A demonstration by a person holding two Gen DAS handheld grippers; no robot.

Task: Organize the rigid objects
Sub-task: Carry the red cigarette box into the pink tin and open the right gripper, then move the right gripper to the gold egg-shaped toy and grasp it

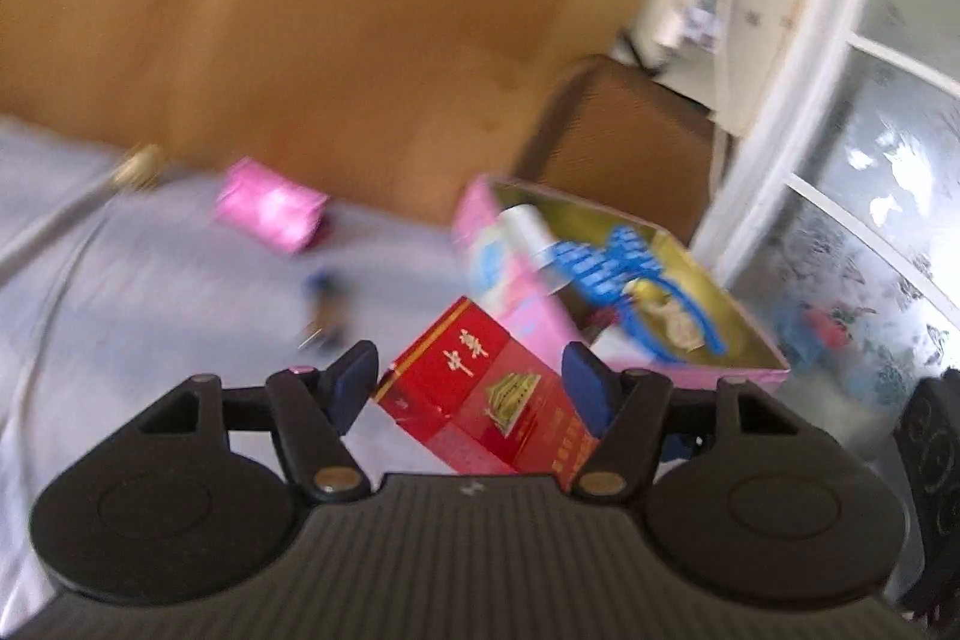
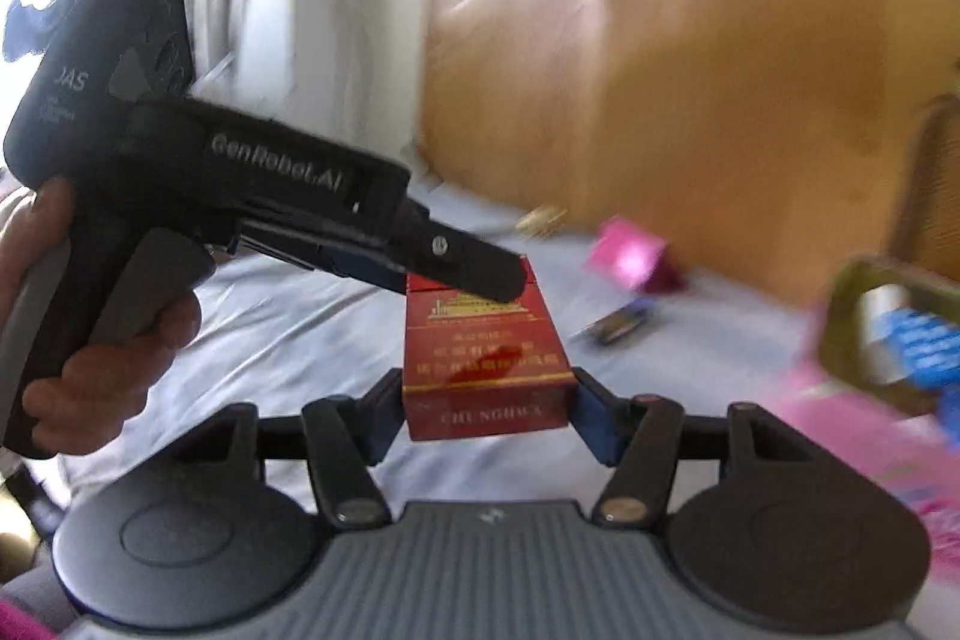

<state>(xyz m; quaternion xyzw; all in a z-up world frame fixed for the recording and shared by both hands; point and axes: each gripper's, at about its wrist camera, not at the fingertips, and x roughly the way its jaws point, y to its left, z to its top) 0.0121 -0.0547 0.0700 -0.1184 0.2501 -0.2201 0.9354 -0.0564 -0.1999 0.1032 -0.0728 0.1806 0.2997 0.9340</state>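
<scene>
My right fingers (image 2: 486, 415) stand about half open with the red cigarette pack (image 2: 485, 358) between them; both blue pads press its sides near the bottom edge, so I have it gripped. My left gripper (image 2: 492, 274) comes in from 9 o'clock in the right wrist view, and its tip lies on the pack's top end. In the left wrist view the same pack (image 1: 489, 394) sits tilted between my left fingers (image 1: 474, 388): the right pad (image 1: 585, 382) touches its corner, the left pad (image 1: 348, 382) seems just clear of it, so whether they clamp it I cannot tell. At 1 o'clock from the pack stands the open pink box (image 1: 528, 292) on the pale blue bedsheet (image 1: 150, 292), with blue and white things inside. At 11 o'clock lies a small pink packet (image 1: 270, 205).
</scene>
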